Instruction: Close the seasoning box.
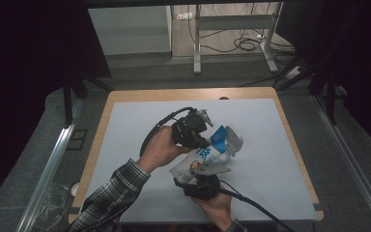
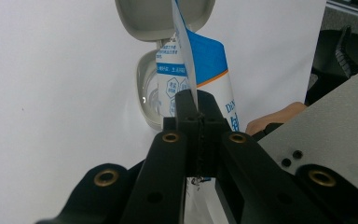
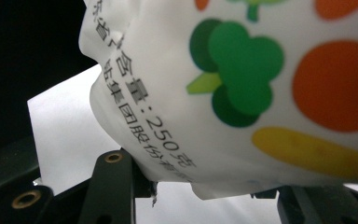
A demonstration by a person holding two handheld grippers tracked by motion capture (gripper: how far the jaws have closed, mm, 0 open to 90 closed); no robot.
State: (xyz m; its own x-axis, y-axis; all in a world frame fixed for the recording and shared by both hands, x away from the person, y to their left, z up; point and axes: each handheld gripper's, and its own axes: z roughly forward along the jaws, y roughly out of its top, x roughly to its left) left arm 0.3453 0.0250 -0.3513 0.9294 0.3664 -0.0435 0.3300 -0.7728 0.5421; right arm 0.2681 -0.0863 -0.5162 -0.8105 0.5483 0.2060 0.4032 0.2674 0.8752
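Note:
A white pouch (image 1: pixel 199 159) with a blue top and printed vegetables is held tilted above the table. My right gripper (image 1: pixel 200 170) comes in from below and is shut on the pouch's lower part (image 3: pixel 242 93), which bulges between its jaws. My left gripper (image 1: pixel 208 141) reaches from the left and is shut on the thin blue-and-white top edge of the pouch (image 2: pixel 207 60); its jaws (image 2: pixel 198 101) are pressed together on that flap. Just beyond the pouch's mouth lies an open grey-white hinged box (image 1: pixel 233 139) (image 2: pixel 145 88), its lid (image 2: pixel 144 18) tipped back.
A white mat (image 1: pixel 270 145) covers most of the wooden table (image 1: pixel 188 94). Both grippers' cables trail toward the near edge. Behind the table are a desk frame (image 1: pixel 232 29) and floor cables.

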